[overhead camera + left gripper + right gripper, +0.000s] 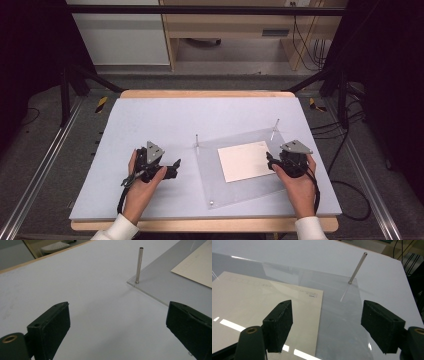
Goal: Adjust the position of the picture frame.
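Note:
A clear acrylic plate (250,187) lies on the pale blue table top, right of centre, with a cream sheet of paper (245,161) on it. Thin metal pins stand at its corners: one at the near-left corner of its far edge (197,142) (139,264), one at the far right (274,129) (357,268). My left gripper (176,166) rests low on the table to the left of the plate, open, nothing between its jaws. My right gripper (270,161) is over the plate's right side at the paper's edge (294,300), open and empty.
The table top (150,120) has a wooden rim. Black frame bars and cables run along both sides. A wooden shelf unit (235,25) stands beyond the far edge.

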Demonstrator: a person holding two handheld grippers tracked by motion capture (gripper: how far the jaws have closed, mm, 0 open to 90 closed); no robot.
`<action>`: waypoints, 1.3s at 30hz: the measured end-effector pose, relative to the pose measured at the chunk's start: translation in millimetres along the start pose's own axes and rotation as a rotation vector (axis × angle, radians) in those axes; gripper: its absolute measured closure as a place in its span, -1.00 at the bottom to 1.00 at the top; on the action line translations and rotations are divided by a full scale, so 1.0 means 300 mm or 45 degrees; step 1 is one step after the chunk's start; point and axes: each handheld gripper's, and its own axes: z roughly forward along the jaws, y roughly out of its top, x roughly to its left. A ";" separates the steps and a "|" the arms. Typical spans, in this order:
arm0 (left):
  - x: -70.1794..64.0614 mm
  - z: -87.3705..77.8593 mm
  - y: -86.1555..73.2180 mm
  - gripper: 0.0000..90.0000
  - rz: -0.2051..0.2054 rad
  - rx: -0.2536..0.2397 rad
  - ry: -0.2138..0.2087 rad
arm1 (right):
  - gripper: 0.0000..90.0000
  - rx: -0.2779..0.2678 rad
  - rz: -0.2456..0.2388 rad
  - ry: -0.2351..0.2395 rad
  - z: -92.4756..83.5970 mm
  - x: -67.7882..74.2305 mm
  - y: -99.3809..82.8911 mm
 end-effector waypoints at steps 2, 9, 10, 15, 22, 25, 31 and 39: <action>-0.001 0.000 0.001 -0.88 0.019 0.009 -0.003 | -0.34 0.001 -0.012 0.006 0.001 0.002 -0.001; -0.020 -0.023 0.043 -0.87 -0.015 -0.001 -0.104 | -0.18 0.011 -0.019 0.023 -0.016 -0.002 0.020; -0.024 -0.019 0.052 -0.87 -0.010 0.001 -0.112 | -0.15 0.029 -0.011 0.021 -0.017 -0.009 0.033; -0.051 0.057 0.101 -0.82 0.004 0.052 -0.164 | -0.15 0.109 -0.104 0.054 -0.019 -0.040 0.106; -0.090 0.173 0.142 -0.73 0.030 0.064 -0.189 | -0.12 0.234 -0.176 0.101 0.087 -0.122 0.193; -0.090 0.200 0.135 -0.68 -0.016 0.061 -0.173 | 0.02 0.226 -0.145 0.115 0.127 -0.148 0.185; -0.102 0.218 0.127 -0.49 -0.062 0.047 -0.145 | 0.32 0.168 -0.064 0.100 0.156 -0.171 0.180; -0.125 0.241 0.121 -0.20 -0.054 0.016 -0.115 | 0.65 0.160 -0.033 0.098 0.168 -0.188 0.178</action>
